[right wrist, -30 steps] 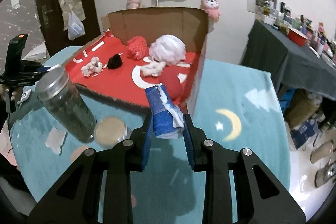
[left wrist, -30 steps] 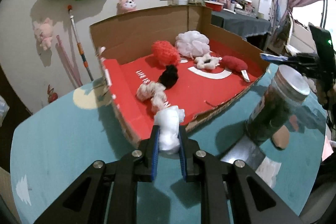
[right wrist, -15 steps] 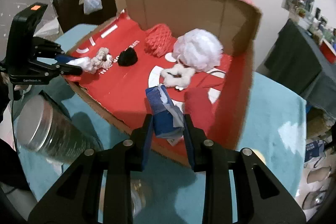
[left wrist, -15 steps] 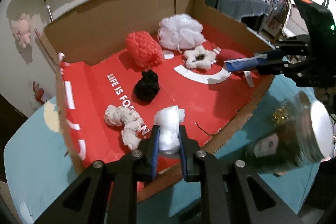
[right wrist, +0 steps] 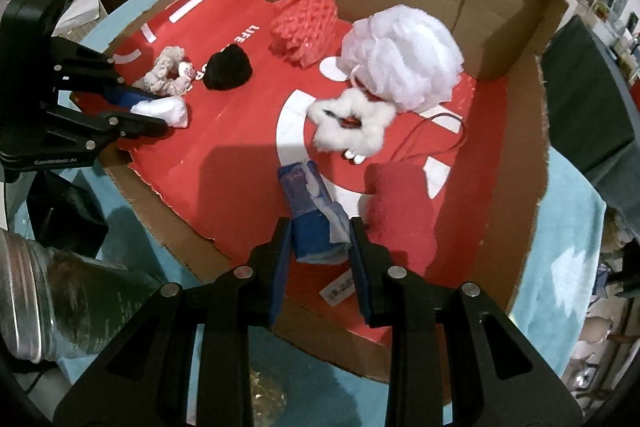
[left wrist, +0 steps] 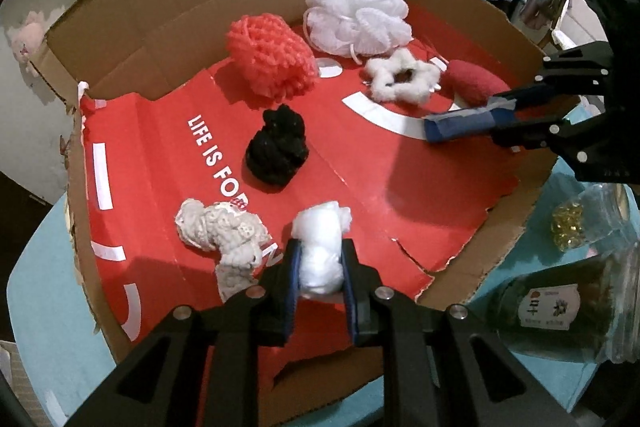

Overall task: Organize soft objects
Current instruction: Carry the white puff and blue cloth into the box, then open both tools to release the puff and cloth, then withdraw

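My left gripper (left wrist: 320, 263) is shut on a white soft wad (left wrist: 322, 251), held over the front of the red-lined cardboard box (left wrist: 168, 27), beside a beige knitted piece (left wrist: 218, 233). My right gripper (right wrist: 320, 243) is shut on a blue and white cloth (right wrist: 308, 211), held over the box (right wrist: 516, 163) next to a dark red pad (right wrist: 400, 211). The box also holds a black pom (left wrist: 278, 149), a coral mesh ball (left wrist: 270, 57), a white bath pouf (left wrist: 360, 17) and a white fluffy scrunchie (left wrist: 400, 77). Each gripper shows in the other's view: the right one (left wrist: 436, 131), the left one (right wrist: 176, 111).
A glass jar with a metal lid (right wrist: 36, 303) lies on the teal table (right wrist: 568, 247) by the box's front edge; it also shows in the left wrist view (left wrist: 568, 299). The box walls rise at the back and sides. Shelves and a dark-clothed table stand behind.
Both grippers have moved forward from over the table to over the box floor, each still holding its object. The box now fills both views.
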Demonstrator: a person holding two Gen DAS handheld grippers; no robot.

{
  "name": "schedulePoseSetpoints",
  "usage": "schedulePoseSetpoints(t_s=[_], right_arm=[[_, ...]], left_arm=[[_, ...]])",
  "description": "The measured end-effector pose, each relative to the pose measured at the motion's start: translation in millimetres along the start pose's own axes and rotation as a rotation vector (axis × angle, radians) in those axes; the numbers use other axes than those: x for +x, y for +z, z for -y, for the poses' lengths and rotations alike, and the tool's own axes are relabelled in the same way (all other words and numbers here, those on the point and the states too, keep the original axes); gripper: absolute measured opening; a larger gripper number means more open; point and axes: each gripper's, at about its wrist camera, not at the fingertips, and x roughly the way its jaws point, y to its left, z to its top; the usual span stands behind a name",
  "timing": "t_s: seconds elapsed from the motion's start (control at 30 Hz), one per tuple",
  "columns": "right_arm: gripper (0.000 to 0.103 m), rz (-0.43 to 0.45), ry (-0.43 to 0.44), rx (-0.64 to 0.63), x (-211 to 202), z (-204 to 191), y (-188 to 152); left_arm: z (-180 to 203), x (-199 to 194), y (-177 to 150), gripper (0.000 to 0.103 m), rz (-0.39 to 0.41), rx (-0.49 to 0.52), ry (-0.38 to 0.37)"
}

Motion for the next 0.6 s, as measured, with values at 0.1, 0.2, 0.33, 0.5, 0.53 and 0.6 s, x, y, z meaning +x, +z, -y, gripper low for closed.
schedulePoseSetpoints(t_s=[0.1, 0.2, 0.33, 0.5, 0.53, 0.6], right_arm=[[0.027, -0.005, -0.008, -0.009, 1.7, -3.2, 0.9], [0.027, -0.016, -0.011, -0.010, 3.9, -4.2, 3.5], [0.027, -0.025, -0.017, 0.000, 5.8, -3.4, 5.0], [0.027, -0.041, -0.027, 0.003, 9.4, -3.9, 5.5], [0.027, -0.043, -0.029, 0.001, 9.5, -4.1, 5.4], [0.028, -0.048, -0.033, 0.000, 10.2, -4.4, 4.9]], left_arm=[[-0.6, 2.4, -0.1, 0.019, -0.010, -0.003, 0.010], [-1.0, 1.9, -1.4, 0.019, -0.012, -0.007, 0.016], [-1.9, 3.5, -0.5, 0.021, -0.016, -0.006, 0.025], [-1.7, 6.7, 0.9, 0.024, -0.019, -0.004, 0.030], [-0.6, 7.6, 1.9, 0.026, -0.020, -0.005, 0.030], [-1.2, 7.8, 1.8, 0.028, -0.019, -0.008, 0.030]])
